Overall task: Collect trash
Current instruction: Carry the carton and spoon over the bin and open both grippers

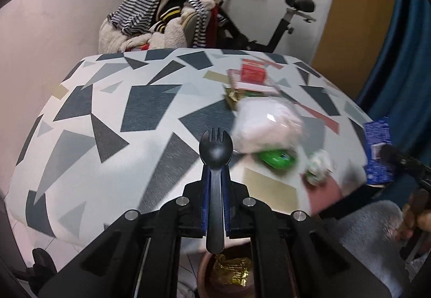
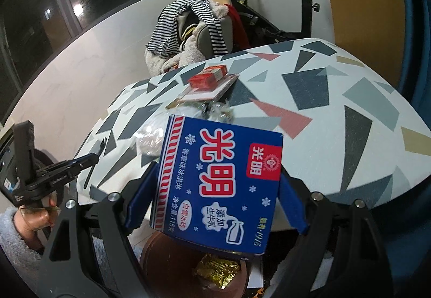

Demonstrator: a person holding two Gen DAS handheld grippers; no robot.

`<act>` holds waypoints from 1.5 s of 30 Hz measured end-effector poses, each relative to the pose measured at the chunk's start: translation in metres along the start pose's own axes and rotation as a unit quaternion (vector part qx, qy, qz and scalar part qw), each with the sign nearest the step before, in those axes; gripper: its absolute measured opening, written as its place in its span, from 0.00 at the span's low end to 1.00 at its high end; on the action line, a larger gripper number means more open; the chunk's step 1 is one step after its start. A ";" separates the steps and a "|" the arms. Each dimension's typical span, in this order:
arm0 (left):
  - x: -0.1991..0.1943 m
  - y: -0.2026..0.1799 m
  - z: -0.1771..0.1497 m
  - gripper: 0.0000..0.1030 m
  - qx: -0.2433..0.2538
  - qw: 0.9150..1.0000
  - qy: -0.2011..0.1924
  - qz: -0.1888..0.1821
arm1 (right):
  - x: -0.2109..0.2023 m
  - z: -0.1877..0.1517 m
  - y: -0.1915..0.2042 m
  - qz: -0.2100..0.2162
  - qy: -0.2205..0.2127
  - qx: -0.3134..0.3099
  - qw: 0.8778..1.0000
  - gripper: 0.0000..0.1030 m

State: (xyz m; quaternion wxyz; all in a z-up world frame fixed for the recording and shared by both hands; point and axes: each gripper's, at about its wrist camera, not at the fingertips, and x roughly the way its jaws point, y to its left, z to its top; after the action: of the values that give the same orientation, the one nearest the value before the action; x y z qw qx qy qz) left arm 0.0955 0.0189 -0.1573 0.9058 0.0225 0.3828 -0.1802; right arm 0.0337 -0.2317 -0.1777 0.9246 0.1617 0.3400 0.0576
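My left gripper (image 1: 215, 176) is shut on a black plastic spork (image 1: 214, 160), held at the table's near edge above a brown bin (image 1: 204, 271) with a gold wrapper (image 1: 233, 269) inside. My right gripper (image 2: 216, 176) is shut on a blue ice-cream carton (image 2: 218, 182), held over the same bin (image 2: 161, 257). The carton also shows at the right of the left wrist view (image 1: 377, 147). On the table lie a white plastic bag (image 1: 266, 122), a green wrapper (image 1: 274, 159) and a small crumpled wrapper (image 1: 319, 165).
The table (image 1: 107, 109) has a geometric patterned cloth. A red box (image 1: 252, 72) sits on a flat pink packet at its far side. Behind stand a chair piled with clothes (image 1: 161, 20) and an exercise bike (image 1: 269, 14). A blue curtain (image 1: 398, 68) hangs at the right.
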 end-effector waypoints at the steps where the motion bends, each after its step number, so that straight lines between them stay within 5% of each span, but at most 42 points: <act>1: -0.004 -0.003 -0.003 0.09 0.002 1.000 -0.001 -0.003 | -0.001 -0.003 0.003 0.002 0.002 -0.003 1.000 0.79; 11: -0.051 -0.038 -0.047 0.09 0.024 0.999 -0.016 -0.039 | -0.002 -0.044 0.036 0.023 0.034 -0.034 0.999 0.79; 20: -0.051 -0.036 -0.078 0.09 0.015 0.999 0.002 -0.040 | 0.042 -0.102 0.061 0.069 0.125 -0.043 0.989 0.79; 30: -0.033 -0.031 -0.097 0.09 0.013 0.999 0.017 -0.034 | 0.111 -0.149 0.045 0.015 0.227 -0.040 0.973 0.79; 45: -0.026 -0.024 -0.109 0.09 0.006 0.999 0.024 -0.041 | 0.104 -0.136 0.037 -0.003 0.187 -0.017 0.982 0.86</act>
State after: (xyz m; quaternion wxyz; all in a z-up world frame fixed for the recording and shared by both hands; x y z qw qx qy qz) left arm -0.0046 0.0237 -0.2137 0.8881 0.0167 0.4037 -0.2193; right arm 0.0251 -0.1391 -0.3259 0.8475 0.1312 0.5064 0.0896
